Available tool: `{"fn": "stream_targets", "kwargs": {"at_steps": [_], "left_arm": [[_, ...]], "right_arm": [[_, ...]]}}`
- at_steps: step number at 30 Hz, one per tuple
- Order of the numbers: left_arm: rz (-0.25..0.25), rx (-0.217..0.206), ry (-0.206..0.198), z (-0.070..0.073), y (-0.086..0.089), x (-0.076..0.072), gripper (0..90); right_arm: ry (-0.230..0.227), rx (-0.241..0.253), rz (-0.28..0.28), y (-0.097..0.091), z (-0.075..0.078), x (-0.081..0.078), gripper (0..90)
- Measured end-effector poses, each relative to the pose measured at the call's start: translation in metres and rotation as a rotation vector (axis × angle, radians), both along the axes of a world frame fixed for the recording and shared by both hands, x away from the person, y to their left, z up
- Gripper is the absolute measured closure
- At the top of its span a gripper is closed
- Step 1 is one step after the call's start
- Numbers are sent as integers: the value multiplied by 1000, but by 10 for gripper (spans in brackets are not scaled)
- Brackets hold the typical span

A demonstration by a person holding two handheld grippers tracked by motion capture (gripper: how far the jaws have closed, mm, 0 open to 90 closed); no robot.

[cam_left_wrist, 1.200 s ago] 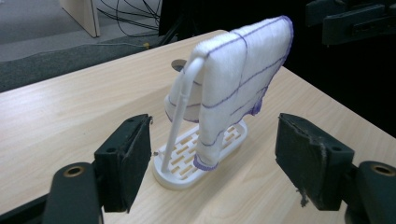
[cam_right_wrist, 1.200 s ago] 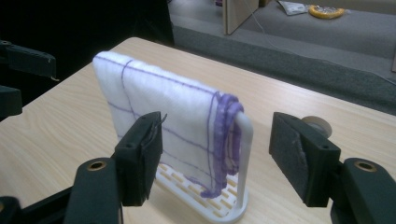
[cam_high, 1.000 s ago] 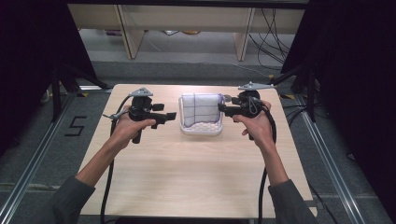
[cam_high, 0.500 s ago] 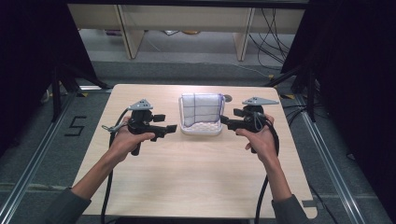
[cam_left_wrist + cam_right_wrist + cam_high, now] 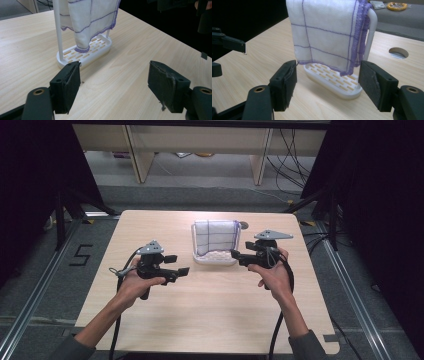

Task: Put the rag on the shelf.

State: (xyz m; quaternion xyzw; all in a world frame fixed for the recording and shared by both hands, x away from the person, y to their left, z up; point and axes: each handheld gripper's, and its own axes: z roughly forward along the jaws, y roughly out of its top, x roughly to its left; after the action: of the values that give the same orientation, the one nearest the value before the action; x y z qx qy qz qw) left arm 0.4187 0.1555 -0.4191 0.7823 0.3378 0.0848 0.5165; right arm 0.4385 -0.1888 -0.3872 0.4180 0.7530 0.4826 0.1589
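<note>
A rack (image 5: pixel 216 258) stands on the desk (image 5: pixel 210 320), right of centre toward the far edge, with a cloth (image 5: pixel 216 236) draped over its bar. The left hand-held gripper (image 5: pixel 181 271) hovers to the rack's left, nearer the person. The right hand-held gripper (image 5: pixel 234 255) sits just beside the rack's right end. A hole (image 5: pixel 244 225) lies in the desk behind the rack.

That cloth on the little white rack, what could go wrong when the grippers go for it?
The rack looks light, so tugging the cloth sideways may tip or drag it. The right gripper, open and facing the base, might pinch the rack's post along with the cloth's hem.
</note>
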Motion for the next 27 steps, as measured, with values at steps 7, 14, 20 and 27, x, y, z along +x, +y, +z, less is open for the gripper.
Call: {"fn": "stream_targets", "kwargs": {"at_steps": [7,14,20,27], "left_arm": [[-1,-7,0,-4,3,-7,252],[-11,-1,8,-8,1,-13,242],[-21,5,19,-15,-1,-15,241],[-18,13,12,-18,0,-22,239]], "right_arm": [[7,-15,4,1,-5,-4,311],[30,-12,0,7,-11,-8,310],[27,-31,28,9,-17,-11,310],[41,-36,17,13,-24,-23,310]]}}
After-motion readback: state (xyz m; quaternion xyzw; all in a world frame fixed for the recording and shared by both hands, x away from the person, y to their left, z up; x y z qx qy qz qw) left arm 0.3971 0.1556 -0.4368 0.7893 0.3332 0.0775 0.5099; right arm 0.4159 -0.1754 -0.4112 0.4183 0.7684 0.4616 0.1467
